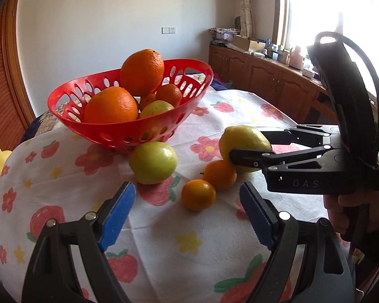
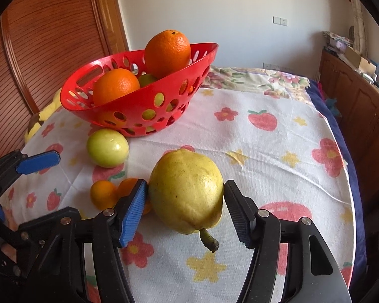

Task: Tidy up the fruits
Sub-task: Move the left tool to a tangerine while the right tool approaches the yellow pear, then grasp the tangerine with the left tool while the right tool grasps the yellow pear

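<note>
yellow pear (image 2: pixel 187 192) lies mid-table between the right tool's (image 2: pixel 185 209) parted pads, ungripped; left tool (image 1: pixel 187 212) open, empty. next: close on it, lift to red basket (image 2: pixel 149 116) near the far edge.

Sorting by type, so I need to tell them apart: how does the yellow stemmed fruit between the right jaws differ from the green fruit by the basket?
The yellow fruit is larger, elongated and stemmed; the green fruit is smaller, rounder, glossier, with no stem showing. The yellow one sits between the right gripper's jaws; the green one lies against the red basket. Both rest on the cloth.
</note>
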The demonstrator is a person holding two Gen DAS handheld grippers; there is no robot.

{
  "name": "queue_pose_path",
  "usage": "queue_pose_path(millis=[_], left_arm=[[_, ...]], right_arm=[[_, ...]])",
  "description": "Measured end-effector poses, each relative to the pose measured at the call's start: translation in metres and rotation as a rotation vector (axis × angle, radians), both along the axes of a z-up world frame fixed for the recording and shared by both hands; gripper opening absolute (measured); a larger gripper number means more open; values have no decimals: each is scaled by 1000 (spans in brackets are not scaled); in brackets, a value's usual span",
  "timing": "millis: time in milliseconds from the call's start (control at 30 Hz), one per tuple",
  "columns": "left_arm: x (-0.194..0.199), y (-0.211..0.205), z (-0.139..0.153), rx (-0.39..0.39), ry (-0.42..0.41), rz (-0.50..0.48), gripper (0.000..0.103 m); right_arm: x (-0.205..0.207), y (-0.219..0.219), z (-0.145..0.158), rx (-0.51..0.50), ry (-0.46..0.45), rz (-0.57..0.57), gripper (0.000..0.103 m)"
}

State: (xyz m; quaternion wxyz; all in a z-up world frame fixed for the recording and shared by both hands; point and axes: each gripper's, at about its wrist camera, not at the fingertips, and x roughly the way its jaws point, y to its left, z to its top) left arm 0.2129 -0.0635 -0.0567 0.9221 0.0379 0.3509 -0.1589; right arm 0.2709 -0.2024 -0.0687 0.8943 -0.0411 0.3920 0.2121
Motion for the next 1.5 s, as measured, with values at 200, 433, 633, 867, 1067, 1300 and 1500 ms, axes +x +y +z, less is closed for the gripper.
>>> queue_pose_path(millis=[200,433,633,867,1067,1300,1500], left_arm=[[6,-5,-6,23,17,7,79],[18,-2,-18,13,67,7,60],[19,-5,-21,11,79,-18,53],[17,-6,-21,5,93,-31,53],[16,-6,-23,-10,115,-50,52],[11,-5,-23,-26,118,-87,34],[6,8,-13,-29,102,-77,33]], right_arm=[[-2,-2,0,11,-6,1,63],[-14,-10,3,7,-25,-3,62],[-27,-12,5,-13,-39,4,63],[-29,-8,-4,-38,-62,4,63],[-32,-10,-6,-31,-73,2,63],[-31,-10,-6,-25,-67,2,64],[-32,-9,-6,-40,-74,3,64]])
